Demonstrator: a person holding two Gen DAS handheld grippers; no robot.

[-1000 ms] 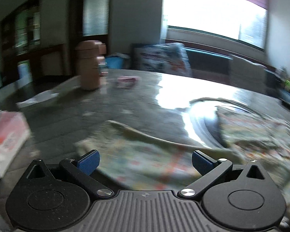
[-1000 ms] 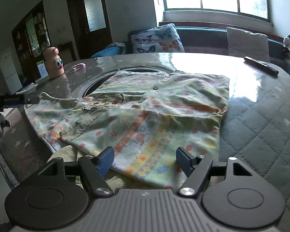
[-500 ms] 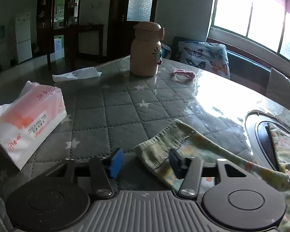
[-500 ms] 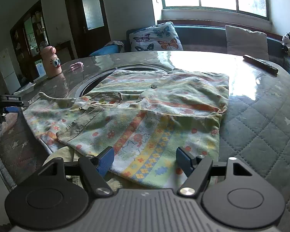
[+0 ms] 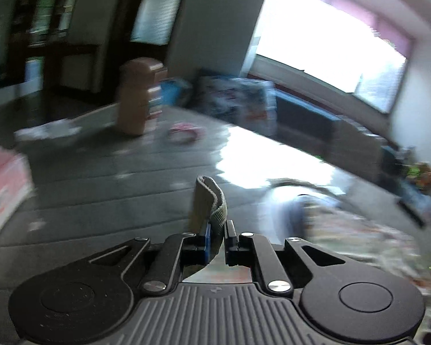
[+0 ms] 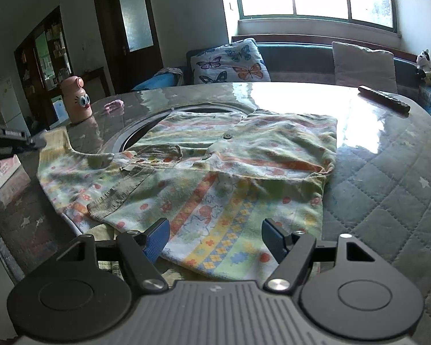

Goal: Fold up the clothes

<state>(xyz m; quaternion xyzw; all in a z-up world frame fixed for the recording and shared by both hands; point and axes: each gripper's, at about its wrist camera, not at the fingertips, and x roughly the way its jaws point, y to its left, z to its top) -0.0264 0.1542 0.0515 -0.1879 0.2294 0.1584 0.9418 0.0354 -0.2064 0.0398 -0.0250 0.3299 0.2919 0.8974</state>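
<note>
The left gripper [image 5: 217, 237] pinches the ribbed sleeve cuff [image 5: 212, 201], seemingly lifted in the blur. The right gripper [image 6: 215, 237] spreads wide over the shirt [image 6: 215, 172] hem; bare quilted table [image 6: 388, 187] lies to its right.

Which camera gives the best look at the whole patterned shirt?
The right wrist view: the shirt lies sharp and spread across the table. The left wrist view is blurred, showing only its ribbed cuff pinched in the left gripper.
</note>
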